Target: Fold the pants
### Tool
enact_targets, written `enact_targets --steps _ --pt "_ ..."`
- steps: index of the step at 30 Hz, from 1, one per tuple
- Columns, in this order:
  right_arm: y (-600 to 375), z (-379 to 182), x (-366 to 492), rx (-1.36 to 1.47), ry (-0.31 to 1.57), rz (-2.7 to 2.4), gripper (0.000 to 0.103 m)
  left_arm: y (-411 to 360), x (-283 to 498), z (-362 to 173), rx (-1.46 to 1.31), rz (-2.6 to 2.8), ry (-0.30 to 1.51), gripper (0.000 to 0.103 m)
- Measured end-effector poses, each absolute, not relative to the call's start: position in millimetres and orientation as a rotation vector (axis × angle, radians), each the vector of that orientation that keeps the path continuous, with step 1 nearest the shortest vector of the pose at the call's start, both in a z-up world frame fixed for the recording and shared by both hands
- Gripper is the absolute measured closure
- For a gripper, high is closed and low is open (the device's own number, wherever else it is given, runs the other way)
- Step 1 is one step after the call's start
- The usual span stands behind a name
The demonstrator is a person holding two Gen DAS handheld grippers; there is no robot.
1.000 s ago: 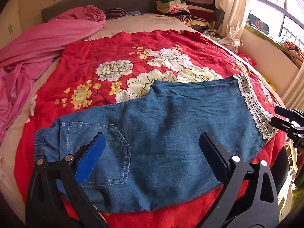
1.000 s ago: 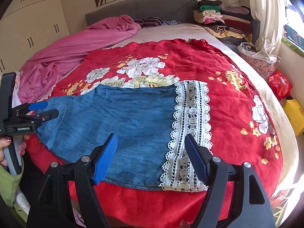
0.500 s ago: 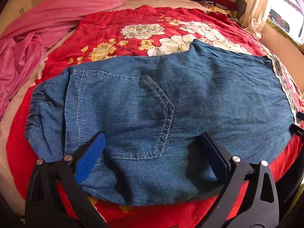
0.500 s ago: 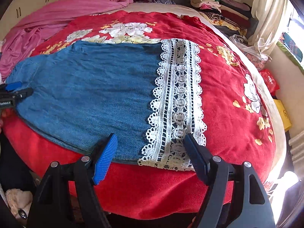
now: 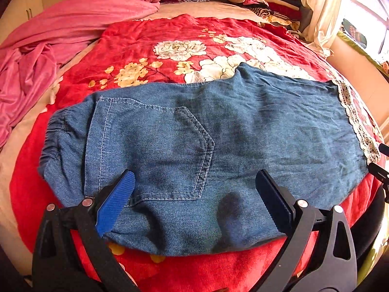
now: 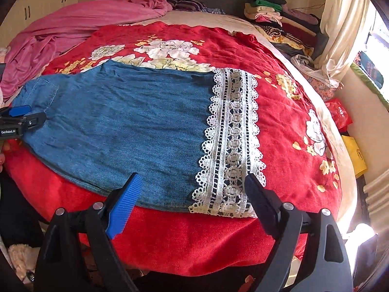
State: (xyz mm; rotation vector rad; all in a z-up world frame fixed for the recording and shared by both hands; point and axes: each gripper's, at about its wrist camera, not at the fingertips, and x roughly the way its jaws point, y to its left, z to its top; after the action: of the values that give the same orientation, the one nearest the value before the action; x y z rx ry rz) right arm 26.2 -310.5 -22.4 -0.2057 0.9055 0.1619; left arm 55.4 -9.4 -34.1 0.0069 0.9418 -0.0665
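Pants point(image 5: 218, 141) flat, lengthwise left-right, waistband left, lace hem right

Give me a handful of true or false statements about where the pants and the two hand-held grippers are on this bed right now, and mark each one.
1. The pants lie flat on a red flowered bedspread. True.
2. The lace trim is at the waistband end. False: it edges the leg end; the gathered waistband is at the opposite end.
3. The left hand-held gripper is clamped on a pocket. False: its jaws stand apart over the pocket area, pinching nothing.
4. The right hand-held gripper sits at the near edge by the lace, jaws opening, with nothing gripped. True.
5. A pile of clothes sits at the far corner of the bed. True.
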Motion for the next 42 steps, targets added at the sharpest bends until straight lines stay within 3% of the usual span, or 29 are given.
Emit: enact_targets --steps 22,42 --pt "-321 13 13 -0.162 0.792 0.131 0.015 -38 52 15 0.024 -0.136 0.848 0.01" --pt "-392 -7 17 0.095 0.816 0.073 0.015 -186 133 23 0.246 -0.398 0.843 0.01"
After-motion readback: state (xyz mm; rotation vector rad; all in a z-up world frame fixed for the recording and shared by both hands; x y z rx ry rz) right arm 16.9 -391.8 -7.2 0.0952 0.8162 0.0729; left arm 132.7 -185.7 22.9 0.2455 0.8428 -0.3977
